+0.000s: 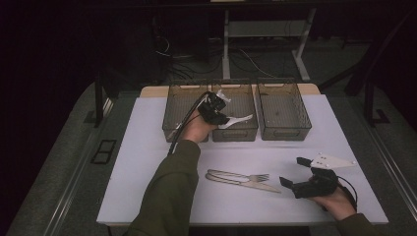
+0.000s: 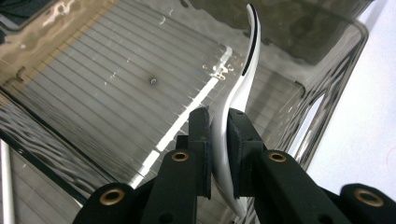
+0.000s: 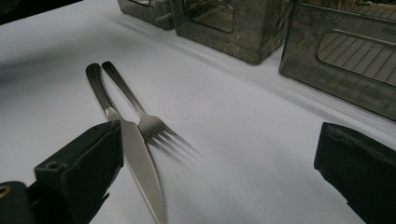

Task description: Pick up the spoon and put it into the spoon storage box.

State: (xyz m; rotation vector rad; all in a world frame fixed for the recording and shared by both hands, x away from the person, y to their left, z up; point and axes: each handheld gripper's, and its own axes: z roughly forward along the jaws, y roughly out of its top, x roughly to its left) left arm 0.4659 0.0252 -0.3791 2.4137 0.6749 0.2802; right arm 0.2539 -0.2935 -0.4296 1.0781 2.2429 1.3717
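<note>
Left gripper (image 2: 219, 126) clamping spoon (image 2: 245, 74), arm reaching out over middle bin (image 1: 248, 132); right gripper (image 3: 219, 172) resting low, jaws apart, near knife (image 3: 140, 158) and fork (image 3: 149, 123)

Spoon (image 2: 233, 112): shiny metal, seen edge-on, curved, pinched mid-length between the left gripper's (image 2: 218, 135) pads, handle tip pointing up and away. It hangs over the middle smoked-plastic bin (image 1: 235, 132) of a row of three, above the ribbed floor, not touching it.
</note>
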